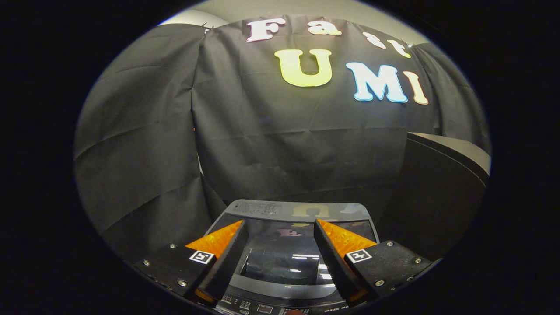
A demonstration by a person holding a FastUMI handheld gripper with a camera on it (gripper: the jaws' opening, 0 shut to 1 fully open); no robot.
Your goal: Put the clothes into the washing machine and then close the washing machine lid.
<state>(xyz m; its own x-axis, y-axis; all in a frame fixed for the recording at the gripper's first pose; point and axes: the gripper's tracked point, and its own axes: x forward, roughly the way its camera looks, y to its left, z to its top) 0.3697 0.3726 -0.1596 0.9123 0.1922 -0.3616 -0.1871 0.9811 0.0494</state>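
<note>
Gripper (279,227): 2 orange-faced fingers stood well apart with nothing between them, hovering above the washing machine.
Fingers: the left one (221,245) and the right one (339,245) each carried a small square black-and-white marker at the base.
Washing machine (245,218): it sat directly below and just ahead of the fingers, close against the black cloth wall.
Lid (284,258): it lay flat and shut over the tub, its dark glossy window showing between the 2 fingers and reflecting lights.
Control panel (262,308): a strip of buttons ran along the near edge of the machine, under the finger bases.
Clothes: none could be made out through the dark lid window.
Dark cabinet (437,183): it stood to the right of the machine, beyond the right finger.
</note>
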